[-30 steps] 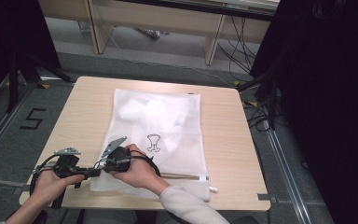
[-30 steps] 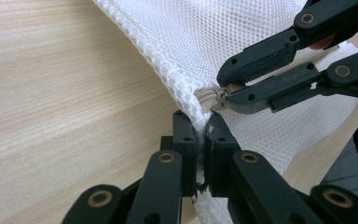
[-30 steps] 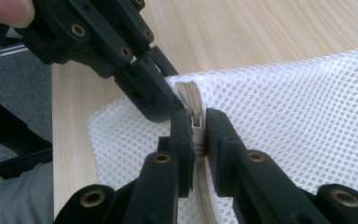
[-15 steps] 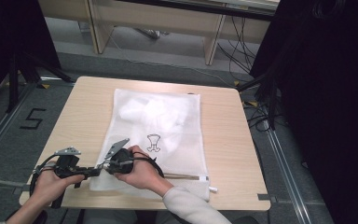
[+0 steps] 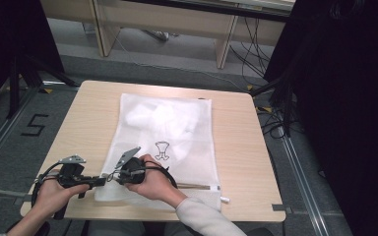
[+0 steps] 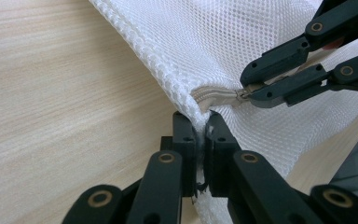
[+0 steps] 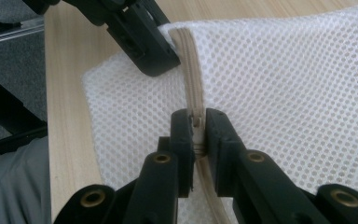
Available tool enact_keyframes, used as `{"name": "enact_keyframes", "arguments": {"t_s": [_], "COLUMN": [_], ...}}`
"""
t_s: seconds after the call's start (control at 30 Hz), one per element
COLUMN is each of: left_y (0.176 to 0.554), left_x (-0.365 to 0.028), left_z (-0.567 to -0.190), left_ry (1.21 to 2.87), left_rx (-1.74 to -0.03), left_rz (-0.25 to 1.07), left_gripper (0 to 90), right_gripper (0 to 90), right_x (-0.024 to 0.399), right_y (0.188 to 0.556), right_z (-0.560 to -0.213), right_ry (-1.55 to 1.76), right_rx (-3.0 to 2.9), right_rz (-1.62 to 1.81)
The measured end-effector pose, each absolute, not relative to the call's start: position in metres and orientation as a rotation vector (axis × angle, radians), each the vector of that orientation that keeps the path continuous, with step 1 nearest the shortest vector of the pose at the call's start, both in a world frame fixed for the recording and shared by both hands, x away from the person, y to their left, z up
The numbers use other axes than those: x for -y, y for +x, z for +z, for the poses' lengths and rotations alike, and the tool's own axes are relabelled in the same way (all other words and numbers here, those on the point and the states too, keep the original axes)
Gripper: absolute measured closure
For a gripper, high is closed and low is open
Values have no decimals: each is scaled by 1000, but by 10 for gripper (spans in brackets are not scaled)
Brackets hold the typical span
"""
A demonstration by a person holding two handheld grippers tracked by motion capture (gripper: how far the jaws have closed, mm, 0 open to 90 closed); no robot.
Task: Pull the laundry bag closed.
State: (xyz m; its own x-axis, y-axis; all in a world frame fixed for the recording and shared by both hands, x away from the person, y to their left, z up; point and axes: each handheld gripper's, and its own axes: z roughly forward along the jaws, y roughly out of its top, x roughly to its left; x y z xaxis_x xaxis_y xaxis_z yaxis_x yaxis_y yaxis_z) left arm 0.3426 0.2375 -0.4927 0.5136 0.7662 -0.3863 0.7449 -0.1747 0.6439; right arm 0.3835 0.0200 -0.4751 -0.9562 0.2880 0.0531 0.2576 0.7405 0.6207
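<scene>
The left hand-held gripper (image 6: 200,140) is clenched on the near left corner of the white mesh bag (image 5: 167,132), at the end of its zipper (image 7: 193,88). The right hand-held gripper (image 7: 196,123), just beside it, pinches the zipper pull. The bag lies flat on the wooden surface (image 5: 88,118).

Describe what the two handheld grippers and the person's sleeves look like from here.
Both the left gripper and the right gripper are black, with linked bar jaws joined by brass-coloured rivets and flat rectangular pads. Each carries a grey three-cornered plate on top and trails a black cable. The right arm wears a light grey sleeve.
</scene>
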Motion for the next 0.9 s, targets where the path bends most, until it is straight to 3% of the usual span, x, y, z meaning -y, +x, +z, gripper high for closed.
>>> {"name": "enact_keyframes", "arguments": {"t_s": [0.9], "left_y": [343], "left_x": [-238], "left_z": [-493], "left_ry": [1944], "left_rx": [-1250], "left_rz": [43], "left_gripper": [846], "right_gripper": [826], "right_x": [-2], "right_y": [384], "right_z": [-476], "right_ry": [471], "right_rx": [-2900], "right_rz": [976]}}
